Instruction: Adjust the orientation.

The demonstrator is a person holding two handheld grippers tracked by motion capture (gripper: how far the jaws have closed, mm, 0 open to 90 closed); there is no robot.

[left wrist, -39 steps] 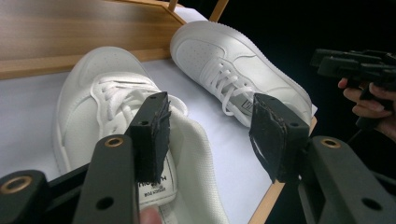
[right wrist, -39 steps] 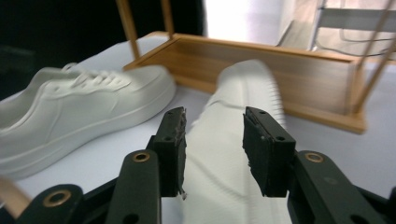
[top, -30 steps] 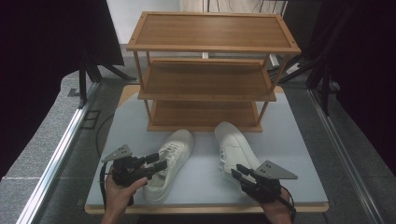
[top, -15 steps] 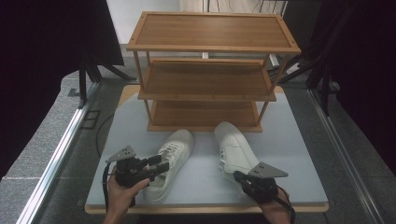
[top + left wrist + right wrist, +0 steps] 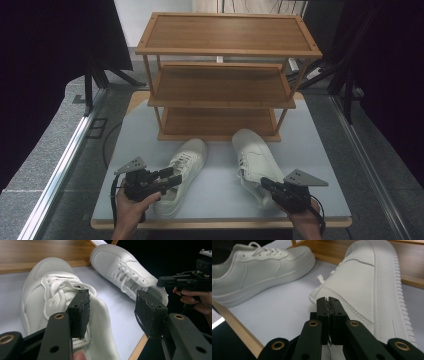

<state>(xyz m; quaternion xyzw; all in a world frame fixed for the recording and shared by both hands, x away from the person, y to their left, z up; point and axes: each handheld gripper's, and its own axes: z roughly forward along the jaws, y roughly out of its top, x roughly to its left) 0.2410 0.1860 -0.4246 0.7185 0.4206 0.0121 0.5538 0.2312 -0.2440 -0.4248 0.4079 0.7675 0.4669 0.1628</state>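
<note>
A pale grey-blue table (image 5: pixel 220 195) with a light wooden edge carries a wooden shoe rack (image 5: pixel 220 80) of three shelves at its far side. Around the table the floor is grey, a metal rail (image 5: pixel 60 165) runs along the left side, and dark curtains close the room on both sides.

Two white sneakers lie on the table in front of the rack, near each other but apart, with their toes toward it. The left sneaker (image 5: pixel 182 172) stands upright. The left gripper (image 5: pixel 165 178) is at its heel end with the jaws spread: in the left gripper view one pad (image 5: pixel 81 310) sits inside the heel opening, against the inner lining, and the other pad (image 5: pixel 147 312) is outside, apart from the shoe.

The right sneaker (image 5: pixel 255 162) is tilted on its side, so the right gripper view shows its ribbed sole edge (image 5: pixel 398 290). The right gripper (image 5: pixel 267 184) is at the heel end of this sneaker. Its jaws have just been closing and now they are pressed together; in the right gripper view the pads meet close against the edge of the heel collar, but I cannot tell if any material is caught between them.
</note>
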